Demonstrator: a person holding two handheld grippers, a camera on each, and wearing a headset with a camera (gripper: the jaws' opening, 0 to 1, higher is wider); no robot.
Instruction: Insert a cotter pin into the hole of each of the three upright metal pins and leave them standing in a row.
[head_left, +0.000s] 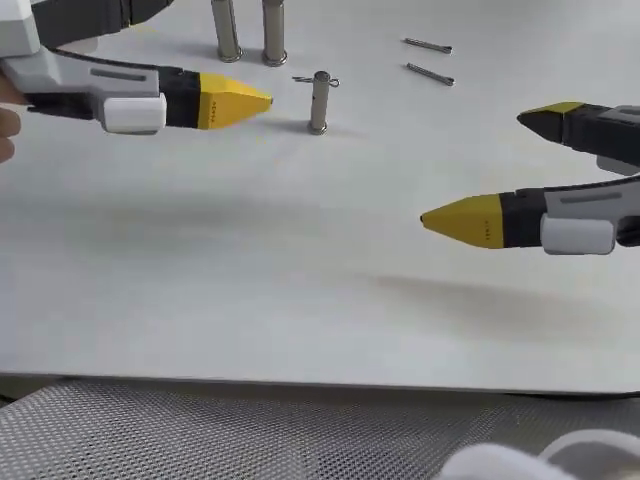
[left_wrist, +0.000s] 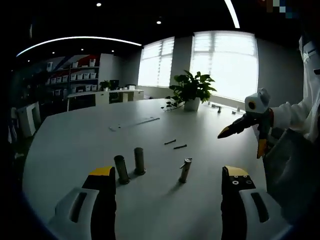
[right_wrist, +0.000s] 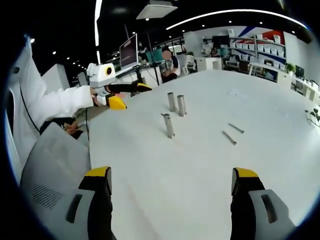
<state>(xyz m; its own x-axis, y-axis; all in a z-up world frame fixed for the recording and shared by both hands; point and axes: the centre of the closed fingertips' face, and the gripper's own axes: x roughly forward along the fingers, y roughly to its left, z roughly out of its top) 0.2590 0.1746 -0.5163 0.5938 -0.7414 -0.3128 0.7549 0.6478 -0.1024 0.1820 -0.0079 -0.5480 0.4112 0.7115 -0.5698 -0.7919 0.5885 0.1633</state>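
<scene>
Cotter pins (head_left: 430, 74), two of them, lie loose and flat on the table (head_left: 300, 300), side by side, to the right of the fitted metal pin (head_left: 319, 100) and a little beyond it, with their long axes running roughly across the head view. The fitted metal pin stands upright with an inserted cotter pin (head_left: 312, 80) through its top. Two bare metal pins (head_left: 274, 30) stand beyond it to its left, their tops cut off in the head view. The right gripper (head_left: 471, 168) hovers to the right of the fitted metal pin and nearer the person, jaws spread wide and empty; I judge it the closer one to the loose pair. The left gripper (left_wrist: 168, 174) is left of the fitted metal pin, likewise wide apart and holding nothing. The bare pins' holes are too small to make out
</scene>
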